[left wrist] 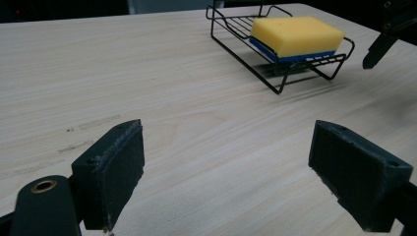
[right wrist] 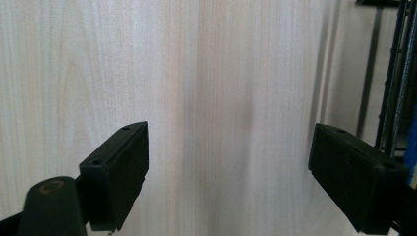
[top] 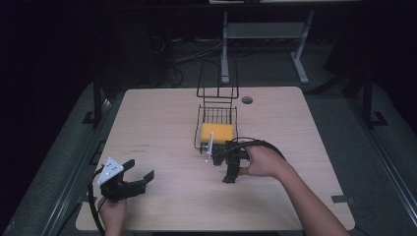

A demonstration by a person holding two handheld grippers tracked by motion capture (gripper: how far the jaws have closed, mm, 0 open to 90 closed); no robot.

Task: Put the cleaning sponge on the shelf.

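Right tongs [top: 221,164] released, jaws spread over bare bench just beside wire basket [top: 199,133]; left tongs [top: 140,178] released too, near front-left corner. We see sponge [top: 217,132] in basket (mid-bench), just beyond right tongs, long axis across bench; right hand nearer.

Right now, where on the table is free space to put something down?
Bare wood lies left of the wire rack, between it and the left gripper. The table's far left corner is also bare. It is crowded near the right gripper beside the rack.

Yellow-and-blue sponge [left wrist: 296,35], black wire rack [left wrist: 275,73]
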